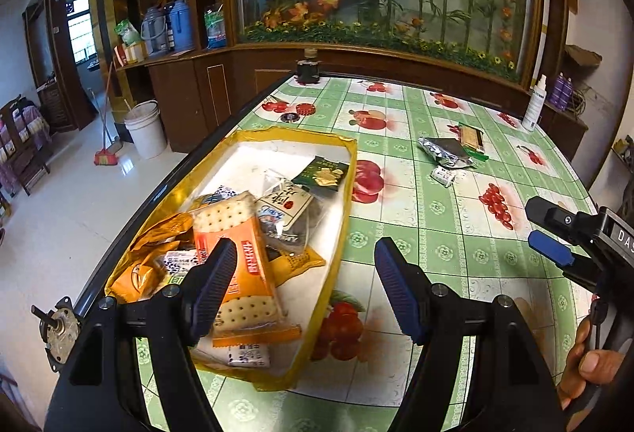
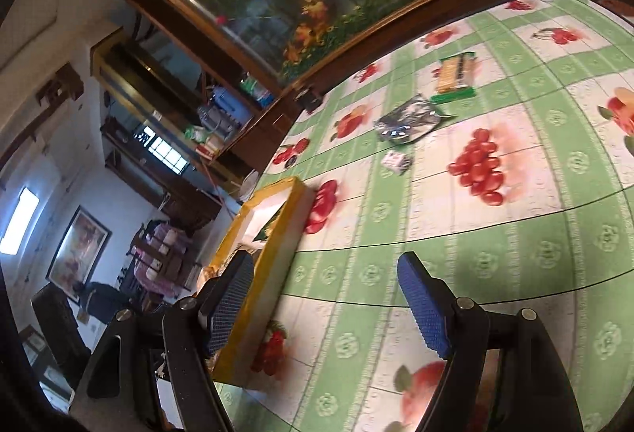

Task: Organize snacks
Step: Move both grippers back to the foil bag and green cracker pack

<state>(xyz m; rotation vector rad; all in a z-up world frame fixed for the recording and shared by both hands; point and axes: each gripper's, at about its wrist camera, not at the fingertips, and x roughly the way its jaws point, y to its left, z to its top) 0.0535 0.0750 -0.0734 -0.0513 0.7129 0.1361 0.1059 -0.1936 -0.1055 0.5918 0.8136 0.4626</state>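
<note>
Holding both hand-held grippers spread and empty, we see the left hand-held gripper [image 1: 305, 285] over the yellow-rimmed shallow snack tray [image 1: 348, 170], the right hand-held gripper [image 2: 325, 297] just beside it.

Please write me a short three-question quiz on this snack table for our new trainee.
1. True or false: the yellow-edged tray already holds several snack packets.
2. How many snack packets lie loose on the tablecloth outside the tray? A) none B) three C) six
3. Fill in: both the left hand-held gripper and the right hand-held gripper are ____ and hold nothing.

Key: 1 true; 2 B, the silver foil packet, the green-edged cracker packet and the small white packet; 3 open.
</note>
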